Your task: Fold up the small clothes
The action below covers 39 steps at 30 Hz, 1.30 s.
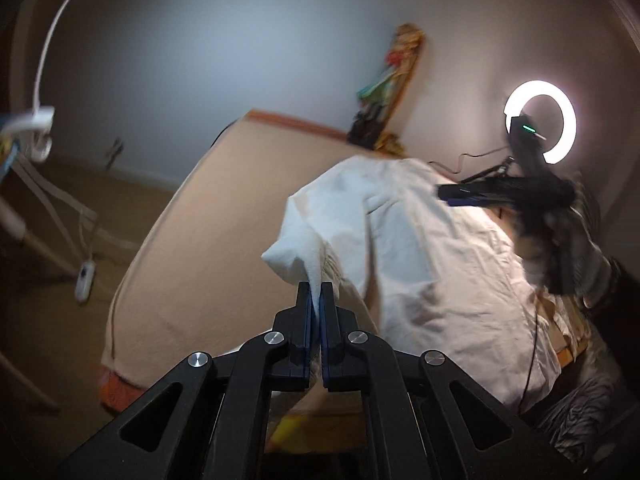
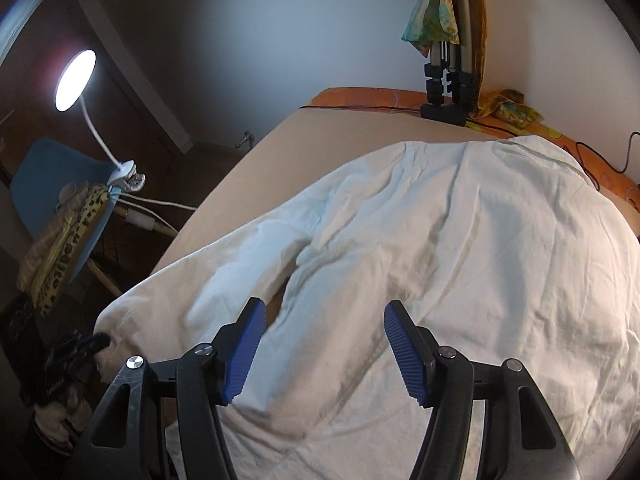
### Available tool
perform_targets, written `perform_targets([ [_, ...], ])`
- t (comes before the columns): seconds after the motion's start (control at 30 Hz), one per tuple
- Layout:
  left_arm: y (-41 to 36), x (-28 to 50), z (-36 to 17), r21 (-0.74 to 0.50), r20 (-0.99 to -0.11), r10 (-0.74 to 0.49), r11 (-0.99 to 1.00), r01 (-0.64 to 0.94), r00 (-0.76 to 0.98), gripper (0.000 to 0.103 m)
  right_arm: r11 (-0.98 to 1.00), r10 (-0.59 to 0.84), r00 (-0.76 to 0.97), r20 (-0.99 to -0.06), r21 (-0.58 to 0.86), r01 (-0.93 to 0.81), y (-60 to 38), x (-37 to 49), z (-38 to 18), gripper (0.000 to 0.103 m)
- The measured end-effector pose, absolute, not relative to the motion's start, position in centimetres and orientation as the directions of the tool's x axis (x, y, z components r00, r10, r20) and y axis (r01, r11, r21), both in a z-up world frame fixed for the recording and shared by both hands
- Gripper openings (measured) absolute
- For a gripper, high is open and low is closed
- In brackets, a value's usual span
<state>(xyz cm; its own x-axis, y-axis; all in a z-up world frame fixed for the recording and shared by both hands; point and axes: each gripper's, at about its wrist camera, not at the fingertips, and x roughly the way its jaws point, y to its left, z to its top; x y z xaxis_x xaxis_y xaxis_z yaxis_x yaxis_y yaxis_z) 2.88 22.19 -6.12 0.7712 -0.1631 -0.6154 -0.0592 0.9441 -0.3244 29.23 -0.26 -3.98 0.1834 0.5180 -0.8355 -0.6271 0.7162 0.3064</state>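
A white garment (image 1: 420, 248) lies spread and wrinkled on a beige-covered surface (image 1: 224, 220). My left gripper (image 1: 316, 286) is shut on a pinched fold of the garment's near edge, which rises off the surface. In the right wrist view the same garment (image 2: 460, 240) fills the middle. My right gripper (image 2: 324, 308) hovers over it, open, with nothing pressed between its blue pads (image 2: 246, 356). The right gripper (image 1: 452, 196) also shows blurred over the garment's far side. The left gripper (image 2: 92, 342) is a dark shape at the garment's left corner.
A lit ring light (image 1: 564, 120) stands at the far right. A tripod (image 2: 448, 76) with a colourful cloth sits at the far edge, and black cables (image 2: 600, 160) run beside it. A clip lamp (image 2: 76, 76) and a blue chair (image 2: 44, 168) stand left.
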Motion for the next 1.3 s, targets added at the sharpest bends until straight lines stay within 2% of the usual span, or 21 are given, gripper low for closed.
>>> perform_targets([
  [0.27, 18.0, 3.2, -4.1, -0.278, -0.572, -0.234, 0.957, 0.082, 0.786, 0.002, 0.681, 0.536, 0.013, -0.844, 0.423, -0.598, 6.3, 34.8, -4.7, 0.065],
  [0.43, 14.7, 3.7, -3.9, -0.226, -0.581, -0.294, 0.954, 0.196, 0.759, 0.002, 0.708, 0.474, -0.013, -0.88, 0.39, -0.588, 11.0, 36.6, -7.1, 0.065],
  [0.57, 11.5, 3.3, -4.4, -0.134, -0.603, -0.312, 0.947, 0.292, 0.734, 0.002, 0.718, 0.442, -0.013, -0.897, 0.363, -0.594, 12.9, 37.4, -8.6, 0.065],
  [0.6, 11.0, 3.3, -4.5, -0.129, -0.609, -0.319, 0.943, 0.307, 0.726, 0.002, 0.725, 0.435, -0.011, -0.901, 0.357, -0.59, 12.9, 37.6, -8.8, 0.062],
  [0.73, 8.7, 2.9, -5.5, -0.076, -0.643, -0.33, 0.925, 0.371, 0.691, 0.002, 0.739, 0.411, -0.013, -0.912, 0.341, -0.581, 12.0, 38.1, -9.3, 0.018],
  [0.77, 8.5, 2.7, -5.5, -0.065, -0.648, -0.33, 0.922, 0.382, 0.687, 0.002, 0.741, 0.405, -0.002, -0.914, 0.33, -0.585, 11.5, 38.0, -9.2, 0.012],
  [0.8, 8.3, 2.5, -5.7, -0.051, -0.653, -0.328, 0.919, 0.391, 0.683, 0.002, 0.74, 0.396, 0.009, -0.918, 0.314, -0.595, 11.0, 37.9, -8.9, 0.006],
  [0.9, 8.0, 2.0, -5.9, -0.048, -0.663, -0.339, 0.909, 0.413, 0.668, 0.002, 0.744, 0.384, 0.046, -0.922, 0.28, -0.607, 8.9, 37.7, -7.9, 0.0],
  [1.1, 5.0, 1.4, -6.6, 0.003, -0.688, -0.339, 0.883, 0.47, 0.642, 0.002, 0.783, 0.359, 0.105, -0.928, 0.238, -0.575, 3.3, 38.2, -6.4, 0.0],
  [1.17, 4.2, 1.3, -7.0, 0.016, -0.71, -0.332, 0.875, 0.485, 0.621, 0.003, 0.801, 0.34, 0.107, -0.934, 0.228, -0.554, 1.6, 38.3, -7.0, 0.006],
  [1.2, 3.8, 1.1, -7.3, 0.019, -0.719, -0.329, 0.871, 0.491, 0.612, 0.006, 0.806, 0.331, 0.101, -0.938, 0.226, -0.547, 0.9, 38.3, -7.5, 0.01],
  [1.23, 3.5, 0.9, -7.5, 0.015, -0.73, -0.335, 0.864, 0.503, 0.596, 0.013, 0.81, 0.313, 0.101, -0.944, 0.21, -0.548, 0.6, 38.2, -8.0, 0.023],
  [1.27, 3.3, 0.5, -7.7, 0.007, -0.735, -0.342, 0.86, 0.511, 0.586, 0.017, 0.814, 0.279, 0.117, -0.953, 0.17, -0.556, 0.2, 38.0, -8.4, 0.029],
  [1.3, 3.2, 0.2, -7.7, -0.001, -0.737, -0.349, 0.857, 0.515, 0.579, 0.028, 0.813, 0.238, 0.146, -0.96, 0.115, -0.57, 0.1, 37.7, -8.6, 0.034],
])
